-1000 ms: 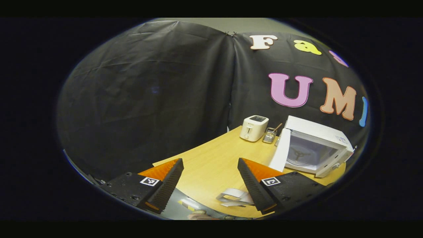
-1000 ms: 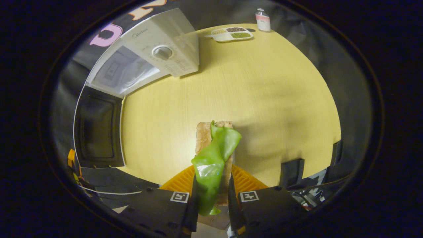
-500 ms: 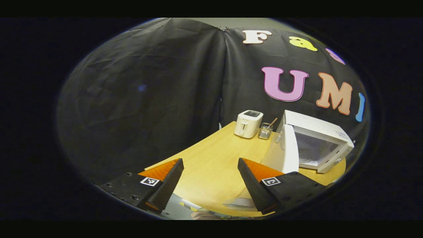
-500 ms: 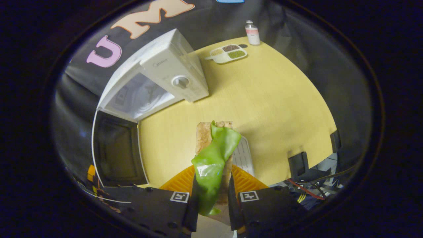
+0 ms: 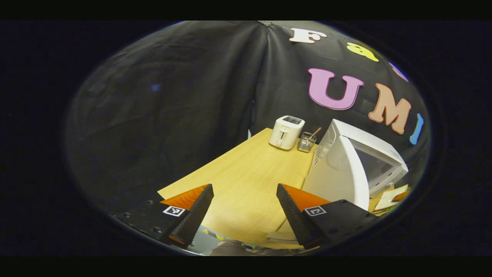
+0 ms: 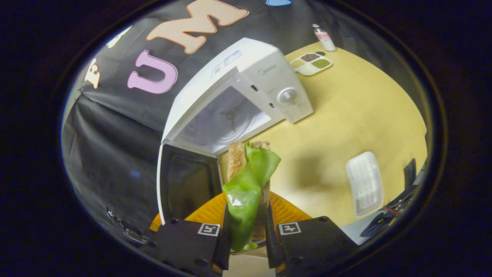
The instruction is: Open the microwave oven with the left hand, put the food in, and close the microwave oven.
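Right tool [image 6: 246, 234] clamped on sandwich [image 6: 248, 181] held before open microwave [image 6: 234, 104], door [image 6: 188, 184] swung wide, left tool [image 5: 244, 209] spread wide over worktop [image 5: 250, 169], gripping nothing

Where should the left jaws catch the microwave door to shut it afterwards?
Take the microwave door at its free outer edge, away from the hinge side by the cavity. It stands swung wide, so the left gripper, open now, should probably push from the door's outer face.
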`<control>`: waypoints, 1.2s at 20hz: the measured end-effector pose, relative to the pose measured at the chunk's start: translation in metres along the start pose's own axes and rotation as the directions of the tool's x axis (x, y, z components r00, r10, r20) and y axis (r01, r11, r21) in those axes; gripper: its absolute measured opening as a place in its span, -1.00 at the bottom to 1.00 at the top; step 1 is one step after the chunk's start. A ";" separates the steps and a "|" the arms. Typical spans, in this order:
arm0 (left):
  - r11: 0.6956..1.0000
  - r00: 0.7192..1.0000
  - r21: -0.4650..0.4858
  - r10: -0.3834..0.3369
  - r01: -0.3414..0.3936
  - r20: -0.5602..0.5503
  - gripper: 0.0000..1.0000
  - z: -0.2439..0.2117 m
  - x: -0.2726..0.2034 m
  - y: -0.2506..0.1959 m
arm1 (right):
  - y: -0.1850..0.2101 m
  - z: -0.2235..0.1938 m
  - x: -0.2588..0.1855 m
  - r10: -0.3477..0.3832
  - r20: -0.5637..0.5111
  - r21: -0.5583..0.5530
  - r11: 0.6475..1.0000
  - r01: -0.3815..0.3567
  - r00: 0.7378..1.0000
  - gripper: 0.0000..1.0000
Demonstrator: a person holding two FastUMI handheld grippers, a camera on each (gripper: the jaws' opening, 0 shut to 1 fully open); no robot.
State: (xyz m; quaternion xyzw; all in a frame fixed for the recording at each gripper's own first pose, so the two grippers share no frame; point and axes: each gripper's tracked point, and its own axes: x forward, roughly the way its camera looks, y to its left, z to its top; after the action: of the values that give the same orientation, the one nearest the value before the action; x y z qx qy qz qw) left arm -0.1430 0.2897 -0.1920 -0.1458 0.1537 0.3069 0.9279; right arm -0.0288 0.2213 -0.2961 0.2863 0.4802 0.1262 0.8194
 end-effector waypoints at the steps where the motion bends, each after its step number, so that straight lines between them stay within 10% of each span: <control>1: 1.000 1.000 0.013 -0.006 0.006 -0.004 0.93 0.000 0.002 0.002 | 0.012 -0.004 0.009 0.030 0.015 0.022 0.999 -0.030 0.999 -0.19; 12: 0.996 0.999 0.077 -0.035 0.036 -0.011 0.86 0.006 0.012 0.026 | 0.096 0.005 0.090 0.231 0.245 0.132 0.954 -0.268 0.942 -0.26; 24: 1.000 1.000 0.013 -0.002 0.002 -0.029 0.91 0.005 0.011 0.045 | 0.086 0.053 0.178 0.112 0.374 0.141 0.974 -0.176 0.921 -0.23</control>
State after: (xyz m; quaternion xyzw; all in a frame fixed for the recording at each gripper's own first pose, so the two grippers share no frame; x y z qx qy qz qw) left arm -0.1614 0.3324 -0.1996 -0.1445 0.1691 0.3027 0.9268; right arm 0.1130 0.3572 -0.3524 0.4086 0.3071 0.0894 0.8548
